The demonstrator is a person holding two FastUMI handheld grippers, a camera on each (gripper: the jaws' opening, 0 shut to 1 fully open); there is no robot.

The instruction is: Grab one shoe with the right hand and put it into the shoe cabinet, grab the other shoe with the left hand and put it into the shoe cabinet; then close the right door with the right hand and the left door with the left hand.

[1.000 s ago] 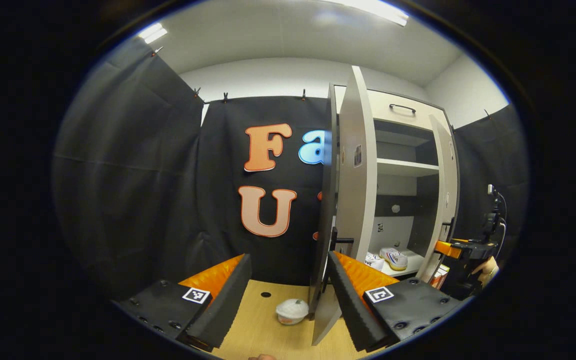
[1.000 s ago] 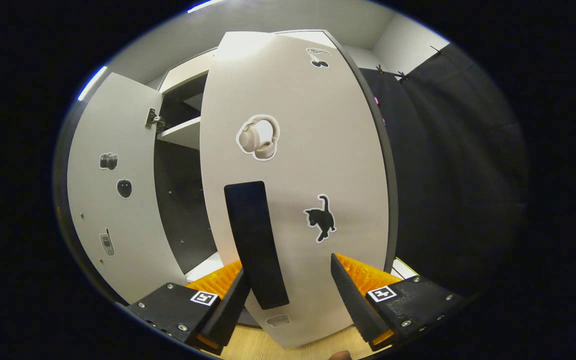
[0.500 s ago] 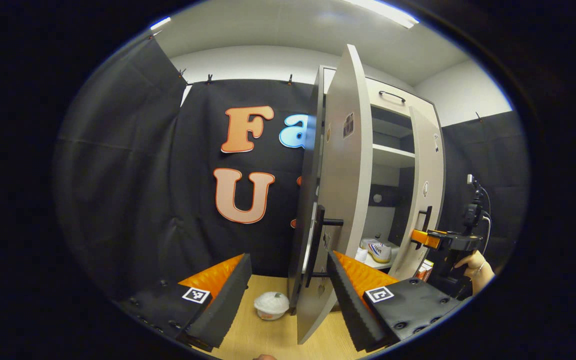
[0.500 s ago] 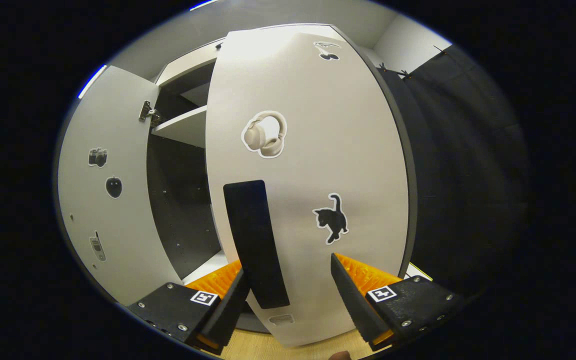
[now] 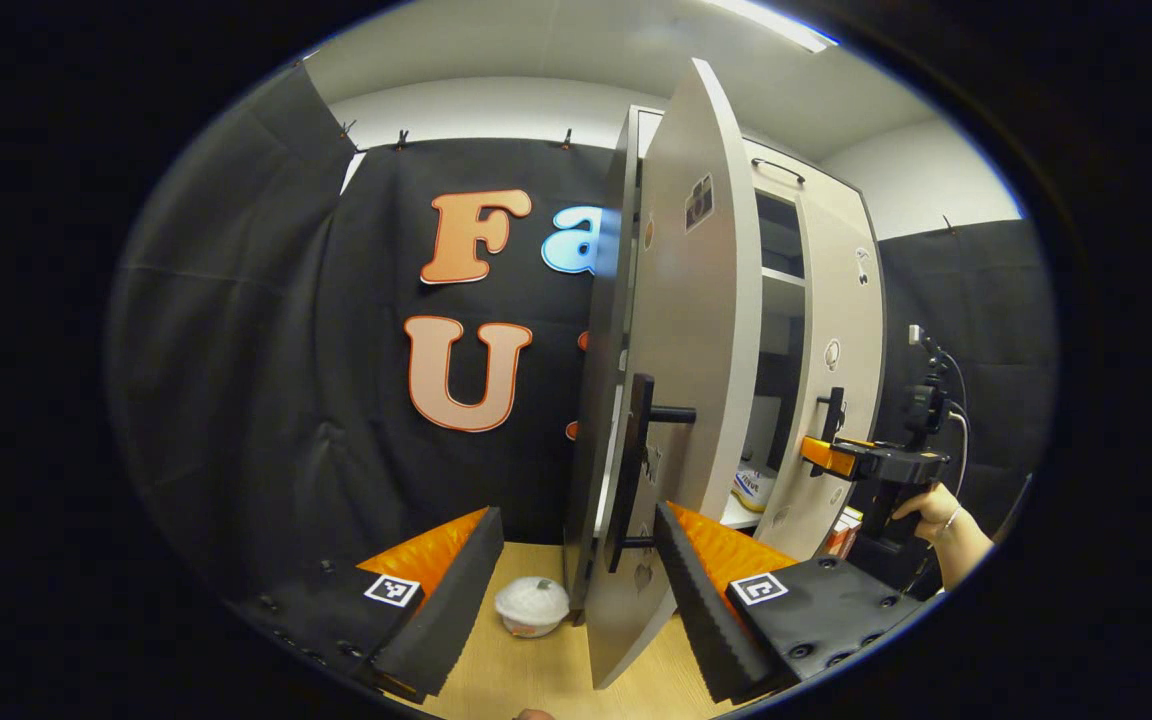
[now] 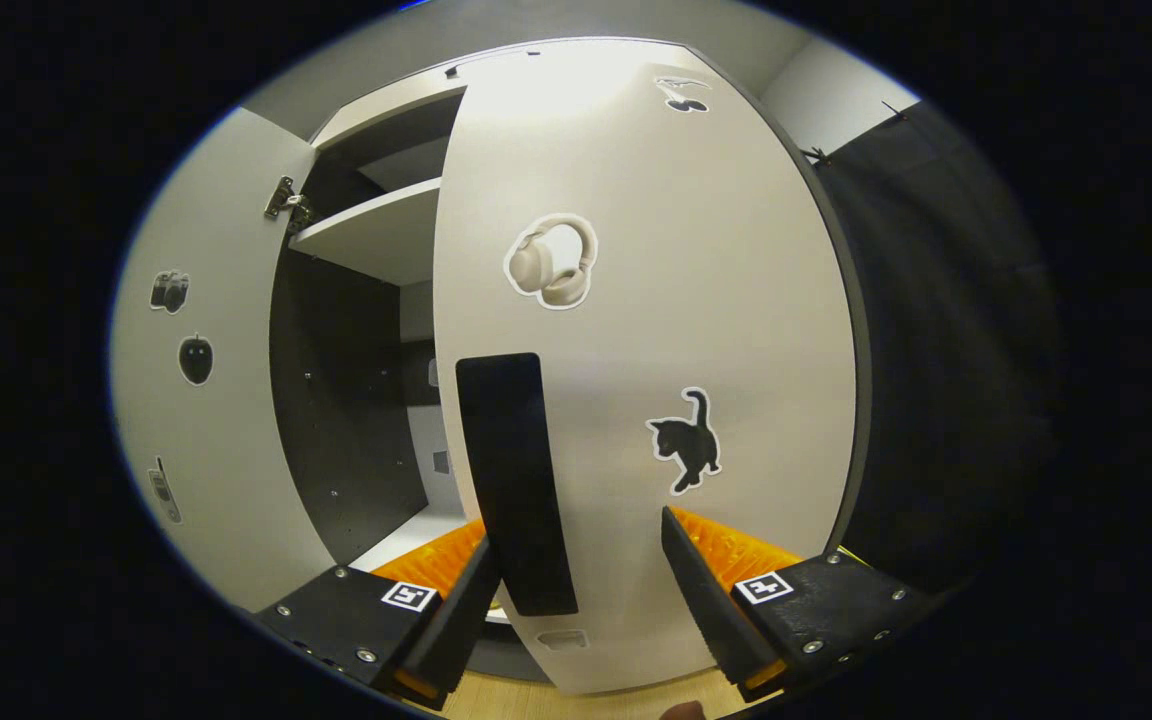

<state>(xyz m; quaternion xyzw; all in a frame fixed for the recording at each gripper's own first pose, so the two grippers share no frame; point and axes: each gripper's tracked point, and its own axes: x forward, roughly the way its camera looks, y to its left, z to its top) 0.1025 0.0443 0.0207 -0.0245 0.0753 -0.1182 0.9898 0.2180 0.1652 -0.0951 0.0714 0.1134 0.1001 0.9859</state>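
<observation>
Since the earlier frames, both doors have swung further toward the shoe cabinet (image 5: 786, 200), narrowing the gap between them. In the left gripper view, my left gripper (image 5: 576, 590) stands wide open with nothing between its fingers; the left door (image 5: 686, 330) rises edge-on just ahead of it, with the door's black bar handle (image 5: 636, 460) close to the right finger, contact not determinable. Through the remaining gap one shoe (image 5: 754, 487) lies on the cabinet's lower shelf; a second shoe cannot be made out. One small white lidded cup (image 5: 532, 605) sits on the wooden floor (image 5: 536, 670) just left of the door's foot. Farther right, a hand (image 5: 926, 505) holds my right gripper (image 5: 841, 458) against the right door (image 5: 836, 330).

In the right gripper view, my right gripper (image 6: 576, 590) is likewise wide open, grasping nothing; the right door's handle (image 6: 516, 485) hangs between the fingers, nearer the left one. The right door (image 6: 636, 350) carries three stickers, the left door's inner face (image 6: 206, 400) three more. One upper shelf (image 6: 376, 235) shows inside, bare where visible
</observation>
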